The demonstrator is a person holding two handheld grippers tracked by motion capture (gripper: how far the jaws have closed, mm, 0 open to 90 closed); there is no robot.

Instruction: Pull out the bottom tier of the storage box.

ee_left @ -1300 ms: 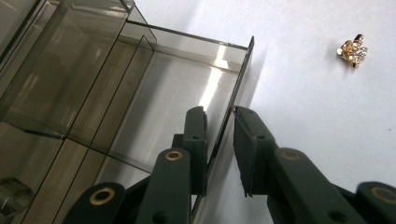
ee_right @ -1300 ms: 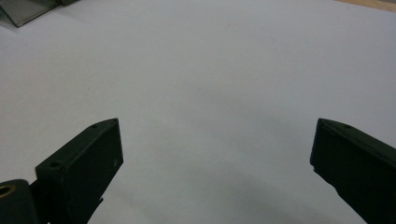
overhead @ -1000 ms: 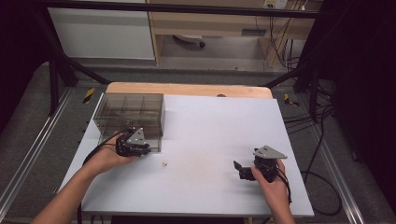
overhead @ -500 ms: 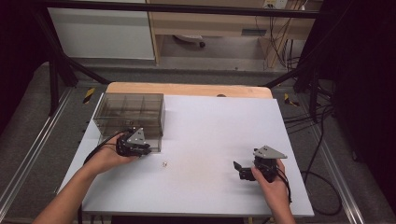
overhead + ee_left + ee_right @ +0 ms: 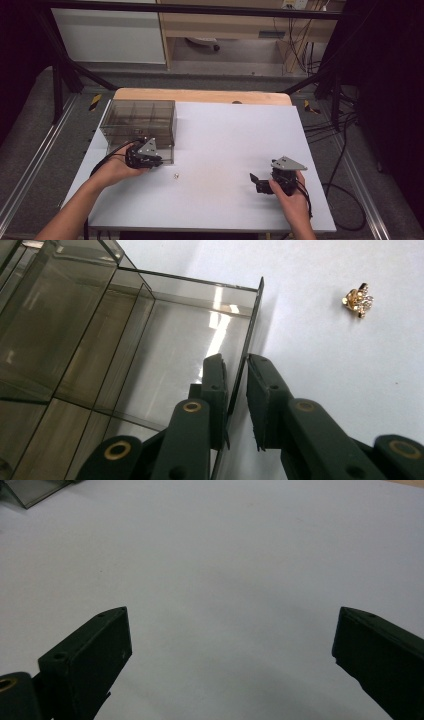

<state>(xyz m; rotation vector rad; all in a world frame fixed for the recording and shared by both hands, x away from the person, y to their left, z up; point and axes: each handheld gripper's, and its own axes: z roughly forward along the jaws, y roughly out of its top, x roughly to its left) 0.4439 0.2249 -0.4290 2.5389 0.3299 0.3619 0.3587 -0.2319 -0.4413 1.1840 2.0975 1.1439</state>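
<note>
the left gripper (image 5: 235, 405) is seen in its own view set astride the front wall of a drawer (image 5: 165, 355), pulled out from the smoked clear organizer box (image 5: 140, 122) at the near left of the white desk (image 5: 225, 130). one jaw stands inside the drawer and the other outside it, with the thin wall running between them. the jaws have just been closing and are now narrow; the inner pad looks to be touching the wall, while a thin gap seems to remain on the outer side, so a firm grip cannot yet be confirmed.

the step in hand is judged to be taking hold of the drawer front. it is best done by closing fully on the wall before any pull or push is made, with the gripper kept square to the wall so that the thin plastic is not twisted, and the drawer moved straight along its track.

a small gold ornament (image 5: 358, 299) lies on the desk just beside the drawer's corner, apart from it; it is also seen in the high view (image 5: 176, 175) between the two hands, nearer the left.

the right gripper (image 5: 261, 183) is held low over the desk at the near right, well apart from the box. its jaws are spread wide and nothing is held between them.
</note>
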